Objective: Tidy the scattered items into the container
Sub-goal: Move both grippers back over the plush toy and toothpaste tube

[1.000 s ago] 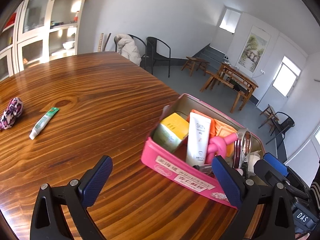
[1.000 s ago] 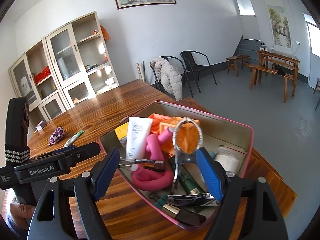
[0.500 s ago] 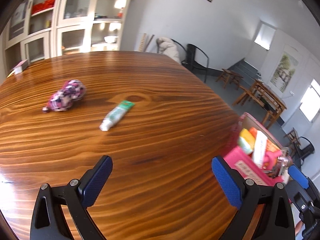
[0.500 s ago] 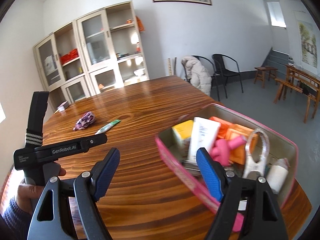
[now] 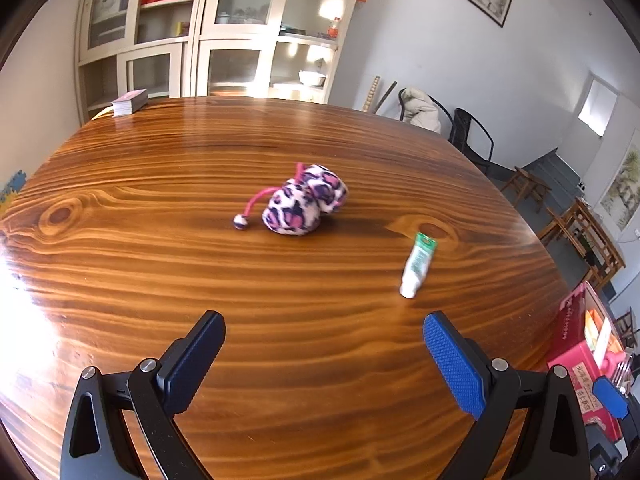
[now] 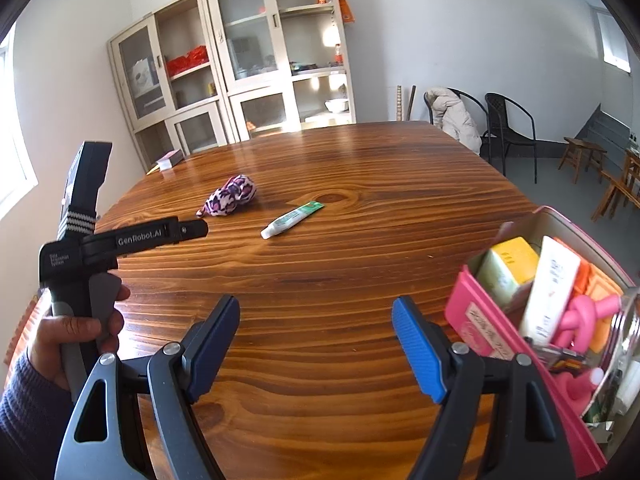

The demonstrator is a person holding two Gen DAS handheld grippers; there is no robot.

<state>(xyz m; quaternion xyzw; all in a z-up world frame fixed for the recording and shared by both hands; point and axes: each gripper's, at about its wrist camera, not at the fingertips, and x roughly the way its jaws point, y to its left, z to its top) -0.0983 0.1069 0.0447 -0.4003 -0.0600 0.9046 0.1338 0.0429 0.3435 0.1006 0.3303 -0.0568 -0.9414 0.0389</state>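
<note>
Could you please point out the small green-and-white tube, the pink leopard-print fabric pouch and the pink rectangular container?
small green-and-white tube [image 5: 418,265]: left wrist view, mid-body.
pink leopard-print fabric pouch [image 5: 304,205]: left wrist view, centre of fabric.
pink rectangular container [image 6: 476,326]: right wrist view, near wall.

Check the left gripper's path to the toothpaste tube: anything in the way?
Nothing visible. Bare wooden table lies between the open left gripper and the toothpaste tube. The leopard-print pouch sits off to the tube's left, clear of it.

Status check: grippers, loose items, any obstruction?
Both grippers open, empty. Toothpaste tube and leopard pouch loose on table; pink container part-filled. Nothing blocking.
</note>
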